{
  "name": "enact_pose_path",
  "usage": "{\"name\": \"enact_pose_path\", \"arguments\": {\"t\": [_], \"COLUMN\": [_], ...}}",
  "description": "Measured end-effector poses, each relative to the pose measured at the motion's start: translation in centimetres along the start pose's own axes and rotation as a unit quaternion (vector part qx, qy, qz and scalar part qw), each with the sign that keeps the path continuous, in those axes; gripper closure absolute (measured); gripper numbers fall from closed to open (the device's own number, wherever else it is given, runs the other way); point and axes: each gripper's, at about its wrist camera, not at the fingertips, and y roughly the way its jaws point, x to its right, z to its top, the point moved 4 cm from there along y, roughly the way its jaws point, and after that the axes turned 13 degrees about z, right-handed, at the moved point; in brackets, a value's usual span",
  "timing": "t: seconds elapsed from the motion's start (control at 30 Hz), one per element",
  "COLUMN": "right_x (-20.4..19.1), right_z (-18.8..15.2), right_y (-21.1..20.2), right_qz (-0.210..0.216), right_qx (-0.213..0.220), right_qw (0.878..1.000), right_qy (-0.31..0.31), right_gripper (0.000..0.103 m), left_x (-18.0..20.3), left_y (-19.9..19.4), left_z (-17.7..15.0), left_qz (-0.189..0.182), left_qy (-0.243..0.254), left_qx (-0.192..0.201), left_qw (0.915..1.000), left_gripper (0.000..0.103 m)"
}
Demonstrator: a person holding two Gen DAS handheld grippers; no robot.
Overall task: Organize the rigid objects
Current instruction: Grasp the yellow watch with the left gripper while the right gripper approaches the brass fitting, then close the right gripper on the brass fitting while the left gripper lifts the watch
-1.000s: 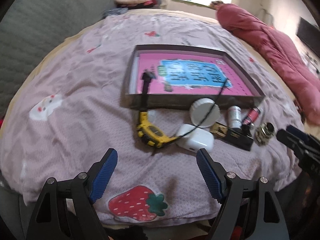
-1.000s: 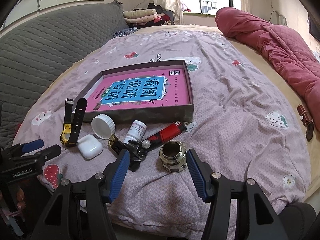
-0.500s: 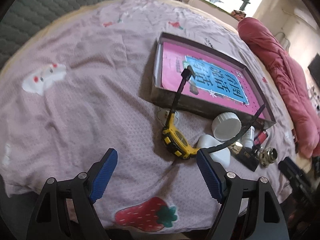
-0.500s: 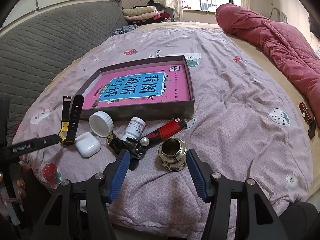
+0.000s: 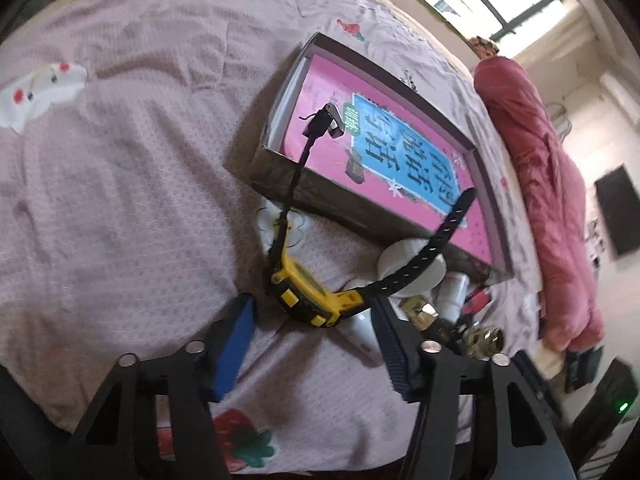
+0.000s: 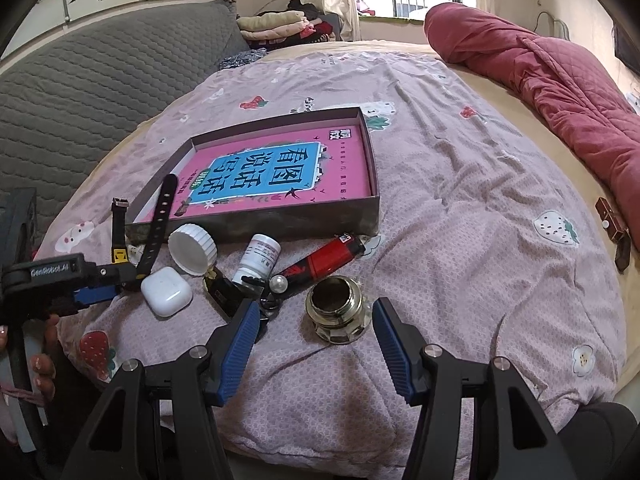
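A yellow and black watch (image 5: 308, 296) lies on the pink bedspread with its straps curving up; it also shows in the right wrist view (image 6: 120, 256). My left gripper (image 5: 314, 324) is open, its fingers on either side of the watch body. A shallow box with a pink and blue bottom (image 6: 360, 208) lies behind it. In front of the box lie a white cap (image 6: 192, 248), a white earbud case (image 6: 166, 292), a small white bottle (image 6: 262, 258), a red tube (image 6: 328, 260), a black item (image 6: 226, 290) and a brass fitting (image 6: 336, 312). My right gripper (image 6: 312, 336) is open, just before the fitting.
A red quilt (image 6: 540, 68) lies along the bed's right side. A grey quilted headboard (image 6: 100, 76) stands at the left, with folded clothes (image 6: 280, 26) at the far end. A small brown object (image 6: 612, 224) lies at the right edge.
My left gripper has moved forward and down to the watch, so its fingers now flank the watch body. My right gripper has stayed nearly still.
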Motion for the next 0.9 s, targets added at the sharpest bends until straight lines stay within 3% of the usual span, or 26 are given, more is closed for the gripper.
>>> {"name": "enact_pose_path", "arguments": {"t": [0.27, 0.33, 0.43, 0.67, 0.9], "right_x": [0.5, 0.9, 1.6, 2.2, 1.9], "right_z": [-0.1, -0.1, -0.3, -0.6, -0.3], "right_y": [0.2, 0.1, 0.0, 1.1, 3.4], "right_qz": [-0.003, -0.002, 0.003, 0.010, -0.022], "right_qx": [-0.004, -0.004, -0.005, -0.020, -0.041], "right_qw": [1.000, 1.000, 0.999, 0.999, 0.999], "right_qy": [0.007, 0.016, 0.032, 0.042, -0.015], "right_gripper": [0.045, 0.045, 0.045, 0.045, 0.045], "left_x": [0.2, 0.0, -0.6, 0.3, 1.0], "left_y": [1.3, 1.4, 1.8, 3.0, 3.7], "left_z": [0.4, 0.8, 1.3, 2.1, 2.5], "left_qz": [-0.025, -0.023, -0.028, -0.025, -0.040], "left_qy": [-0.058, -0.078, -0.109, -0.114, -0.105], "left_qx": [-0.019, -0.014, -0.018, -0.017, -0.011], "left_qw": [0.9978, 0.9966, 0.9935, 0.9931, 0.9936], "left_gripper": [0.056, 0.067, 0.070, 0.079, 0.080]}}
